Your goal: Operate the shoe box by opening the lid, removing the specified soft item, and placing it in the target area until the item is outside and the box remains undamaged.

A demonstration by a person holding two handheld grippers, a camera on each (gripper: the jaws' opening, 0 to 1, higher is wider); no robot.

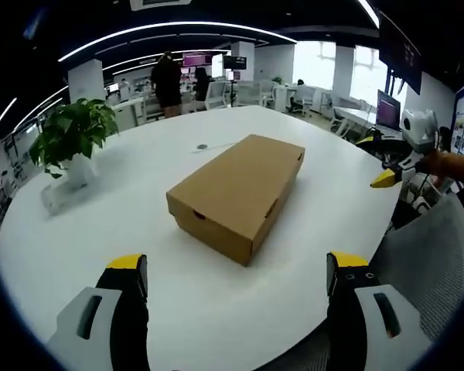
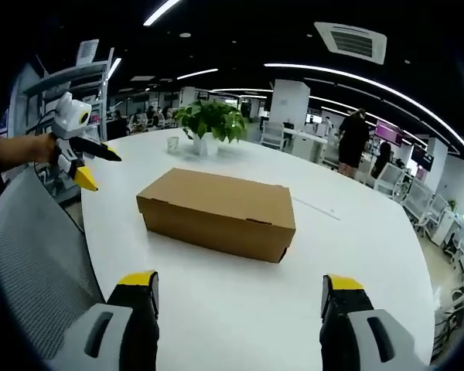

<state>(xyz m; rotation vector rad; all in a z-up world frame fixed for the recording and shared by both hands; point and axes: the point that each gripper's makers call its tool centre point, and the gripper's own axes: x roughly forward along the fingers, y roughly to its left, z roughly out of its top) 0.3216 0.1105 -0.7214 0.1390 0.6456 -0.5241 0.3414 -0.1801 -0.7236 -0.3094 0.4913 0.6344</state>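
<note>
**Closed cardboard shoe box on a white table, both grippers held back from it**

In the left gripper view, the left gripper is seen nearest, its two yellow-tipped black and grey jaws spread wide apart with nothing between them. In the right gripper view, the right gripper is likewise seen with its jaws wide apart and empty. Bare white tabletop lies between each pair of jaws and the plain brown rectangular cardboard shoe box, which rests flat near the middle of the large round white table with its lid shut. No soft item can be seen.

From the left gripper view the box is presented corner-on, one short end and one long side being shown; from the right gripper view a long side is shown nearly broadside. A grey mesh chair back is seen at the near table edge, beside the grippers. The right gripper is also caught in the left gripper view at the right edge, off the table's rim and well apart from the box; the left gripper appears likewise at the left of the right gripper view.

Open table surface surrounds the box on every side. Beyond it, a leafy green potted plant in a white pot stands near the far rim. Further off, standing people in dark clothes and office desks are seen.
</note>
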